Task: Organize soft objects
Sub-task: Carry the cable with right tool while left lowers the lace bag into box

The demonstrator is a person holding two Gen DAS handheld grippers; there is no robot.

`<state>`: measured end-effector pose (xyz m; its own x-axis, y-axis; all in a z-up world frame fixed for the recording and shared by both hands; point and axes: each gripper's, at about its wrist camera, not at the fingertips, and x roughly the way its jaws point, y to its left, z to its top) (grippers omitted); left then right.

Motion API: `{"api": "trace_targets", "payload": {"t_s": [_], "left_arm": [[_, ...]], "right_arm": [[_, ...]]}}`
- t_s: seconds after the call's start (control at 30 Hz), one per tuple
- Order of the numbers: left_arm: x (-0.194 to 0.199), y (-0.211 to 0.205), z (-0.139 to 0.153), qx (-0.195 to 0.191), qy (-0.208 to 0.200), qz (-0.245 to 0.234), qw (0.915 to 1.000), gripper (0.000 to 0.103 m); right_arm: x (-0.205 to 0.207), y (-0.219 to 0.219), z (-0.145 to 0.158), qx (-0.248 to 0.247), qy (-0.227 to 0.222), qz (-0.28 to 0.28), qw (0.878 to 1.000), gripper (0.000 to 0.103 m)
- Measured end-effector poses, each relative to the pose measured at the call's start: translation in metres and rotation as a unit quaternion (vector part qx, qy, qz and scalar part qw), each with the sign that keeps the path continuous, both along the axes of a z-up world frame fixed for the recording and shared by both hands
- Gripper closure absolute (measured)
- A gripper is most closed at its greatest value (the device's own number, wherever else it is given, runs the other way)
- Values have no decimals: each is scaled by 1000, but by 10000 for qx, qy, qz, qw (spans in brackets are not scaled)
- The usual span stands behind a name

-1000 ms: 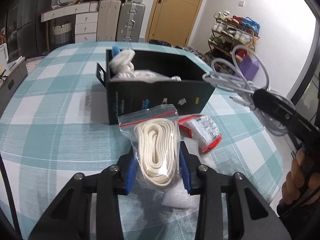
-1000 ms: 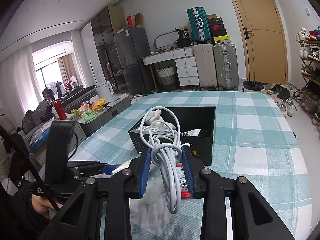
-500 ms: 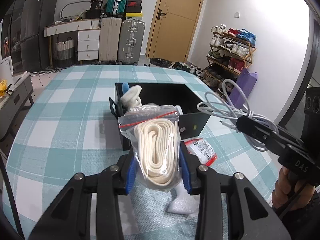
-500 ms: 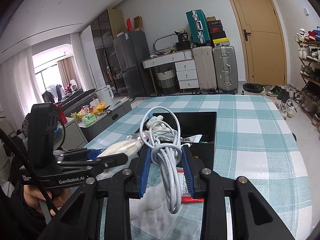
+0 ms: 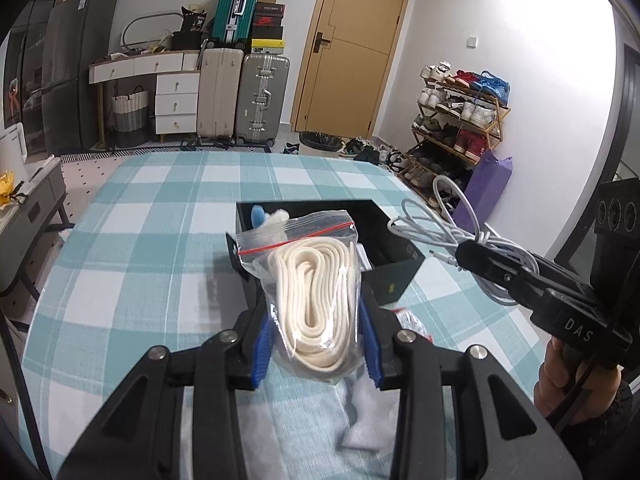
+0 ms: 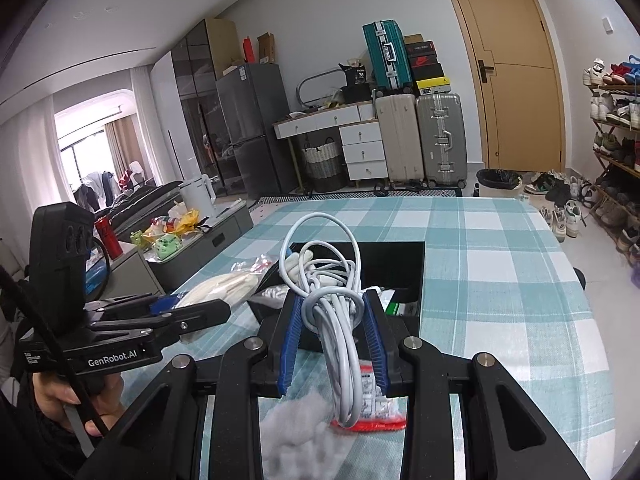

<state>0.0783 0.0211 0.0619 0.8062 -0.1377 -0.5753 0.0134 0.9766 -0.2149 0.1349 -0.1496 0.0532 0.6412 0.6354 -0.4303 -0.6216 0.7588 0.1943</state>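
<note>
Left hand-held gripper (image 5: 316, 344) clamps a clear zip bag of cream rope (image 5: 310, 280); right hand-held gripper (image 6: 334, 344) clamps a coiled white cable (image 6: 332, 300), both held above an open black box (image 5: 394, 272)

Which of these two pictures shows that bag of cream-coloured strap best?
The left wrist view: the zip bag of cream strap faces the camera, coils visible, clamped between blue fingers. The right wrist view shows it edge-on, partly hidden by the left gripper.
</note>
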Motion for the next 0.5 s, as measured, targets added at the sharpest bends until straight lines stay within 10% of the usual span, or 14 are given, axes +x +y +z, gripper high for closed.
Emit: {"api": "trace_targets", "payload": {"t_s": [0.5], "left_arm": [[45,1,18,210,-87,-106,9997,67]], "right_arm": [[38,4,20,5,18,-151,9999,72]]}}
